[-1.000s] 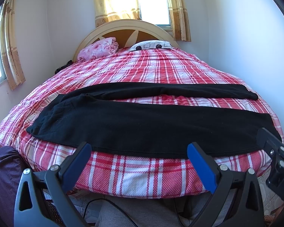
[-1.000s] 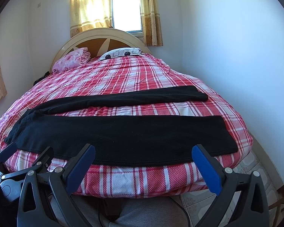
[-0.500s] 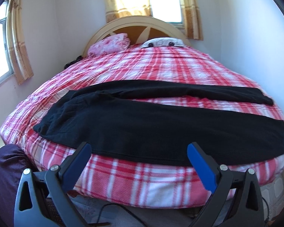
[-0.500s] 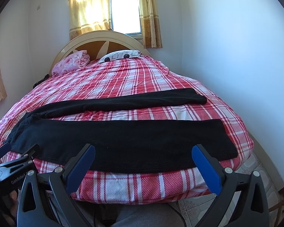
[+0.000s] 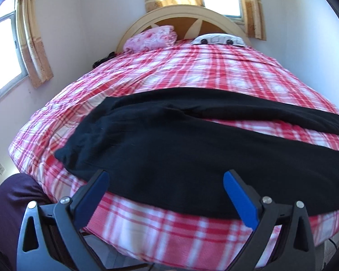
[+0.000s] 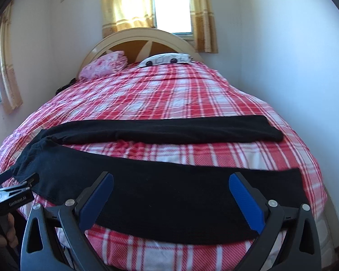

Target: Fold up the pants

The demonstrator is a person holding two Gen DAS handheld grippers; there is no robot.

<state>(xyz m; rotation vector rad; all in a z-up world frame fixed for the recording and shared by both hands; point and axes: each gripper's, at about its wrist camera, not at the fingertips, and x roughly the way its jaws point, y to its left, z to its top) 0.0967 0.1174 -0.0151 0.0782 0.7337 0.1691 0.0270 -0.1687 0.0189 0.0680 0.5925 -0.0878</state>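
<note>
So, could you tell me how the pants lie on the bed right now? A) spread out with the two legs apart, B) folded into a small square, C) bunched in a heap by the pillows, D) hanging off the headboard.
A: the pants lie flat across the bed, with plaid showing between the two legs.

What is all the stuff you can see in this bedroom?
pants: 1, black, spread across the bed's near end, legs apart
bedspread: 1, red-white plaid, covering the bed
pillow: 1, pink, by the headboard, left
pillow: 1, white, dark spots, by the headboard, right
headboard: 1, cream, arched
curtains: yellow, at the windows
left gripper: black, blue jaws open
right gripper: black, blue jaws open
</note>
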